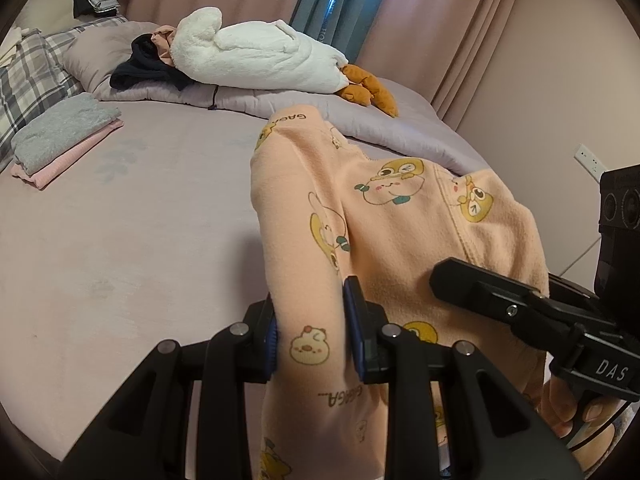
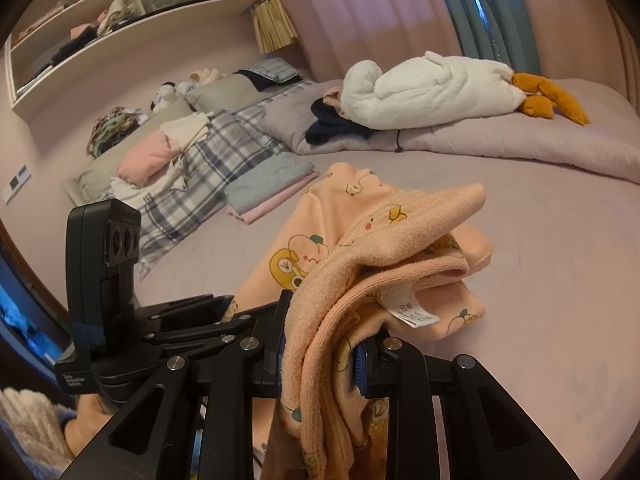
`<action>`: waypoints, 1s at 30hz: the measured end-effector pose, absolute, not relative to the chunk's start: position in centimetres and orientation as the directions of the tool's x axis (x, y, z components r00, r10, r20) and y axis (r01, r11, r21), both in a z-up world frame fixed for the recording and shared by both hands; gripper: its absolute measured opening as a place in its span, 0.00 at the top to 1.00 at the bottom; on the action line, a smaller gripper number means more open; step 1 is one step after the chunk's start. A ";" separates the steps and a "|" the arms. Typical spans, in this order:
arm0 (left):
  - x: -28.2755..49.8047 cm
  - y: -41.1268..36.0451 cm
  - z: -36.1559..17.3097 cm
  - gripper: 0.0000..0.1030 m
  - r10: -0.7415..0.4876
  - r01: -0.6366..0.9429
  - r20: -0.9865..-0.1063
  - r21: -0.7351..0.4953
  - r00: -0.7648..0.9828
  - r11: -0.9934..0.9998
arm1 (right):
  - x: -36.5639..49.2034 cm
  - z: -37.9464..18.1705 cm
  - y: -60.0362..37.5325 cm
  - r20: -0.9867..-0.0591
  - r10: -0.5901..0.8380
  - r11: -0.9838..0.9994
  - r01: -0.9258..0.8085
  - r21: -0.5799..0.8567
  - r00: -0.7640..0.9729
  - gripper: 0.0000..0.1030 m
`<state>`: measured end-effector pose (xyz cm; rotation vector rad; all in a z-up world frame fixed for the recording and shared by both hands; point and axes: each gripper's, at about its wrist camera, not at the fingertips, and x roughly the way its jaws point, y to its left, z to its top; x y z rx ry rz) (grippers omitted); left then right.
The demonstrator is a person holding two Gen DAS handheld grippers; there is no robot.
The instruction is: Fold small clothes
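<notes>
Item in hand: one small peach garment with cartoon print (image 1: 400, 216), fleece-like, lifted over the near part of the bed (image 1: 120, 240); its far end appeared to trail onto the sheet, contact not certain

Left gripper (image 1: 314, 340): fingers narrowed on a fold of the garment, cloth pinched between the blue pads

Right gripper (image 2: 320, 354): fingers clamped on a bunched edge near the white care label (image 2: 410, 312)

Done, by judgement: a grey folded piece on a pink folded piece (image 1: 60, 140), stacked at the far left of the bed beside the plaid pillow (image 1: 28, 80)

Left to do: this garment was bunched and not yet laid flat, so its folding looked barely started; dark clothes (image 1: 148, 64) by the white plush goose (image 1: 256, 56) were possibly still waiting, though whether they belonged to the task could not be told
</notes>
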<state>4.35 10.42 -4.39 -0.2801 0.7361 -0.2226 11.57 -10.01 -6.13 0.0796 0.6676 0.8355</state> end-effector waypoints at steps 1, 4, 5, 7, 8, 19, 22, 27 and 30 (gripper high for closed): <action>4.3 10.4 -4.4 0.74 -0.295 0.100 -0.627 -0.326 0.721 0.940 | 11.6 -6.1 -10.0 -0.517 0.709 0.680 -0.661 0.318 0.480 0.73; 4.0 10.3 -4.5 0.74 -0.292 0.095 -0.628 -0.327 0.721 0.940 | 11.7 -6.2 -9.8 -0.520 0.709 0.678 -0.662 0.318 0.476 0.73; 4.0 10.3 -4.5 0.74 -0.291 0.093 -0.629 -0.328 0.721 0.940 | 11.7 -6.2 -9.6 -0.521 0.709 0.678 -0.663 0.317 0.476 0.73; 4.0 10.5 -4.6 0.74 -0.291 0.091 -0.631 -0.330 0.720 0.940 | 11.7 -6.3 -9.5 -0.524 0.708 0.678 -0.664 0.316 0.473 0.73; 4.0 10.5 -4.6 0.74 -0.290 0.089 -0.632 -0.331 0.719 0.939 | 11.8 -6.3 -9.5 -0.525 0.709 0.676 -0.665 0.316 0.471 0.73; 4.4 10.7 -4.8 0.74 -0.280 0.071 -0.637 -0.334 0.718 0.940 | 12.0 -6.3 -9.1 -0.531 0.709 0.673 -0.669 0.315 0.463 0.73; 4.5 10.7 -4.9 0.74 -0.276 0.067 -0.639 -0.332 0.718 0.941 | 12.0 -6.3 -9.0 -0.532 0.708 0.673 -0.670 0.312 0.465 0.73; 4.7 10.7 -5.0 0.74 -0.272 0.065 -0.640 -0.328 0.719 0.943 | 12.2 -6.4 -8.7 -0.533 0.709 0.671 -0.674 0.310 0.461 0.73; 5.2 11.0 -5.1 0.74 -0.267 0.060 -0.644 -0.324 0.717 0.944 | 12.3 -6.4 -8.5 -0.534 0.709 0.670 -0.676 0.307 0.460 0.73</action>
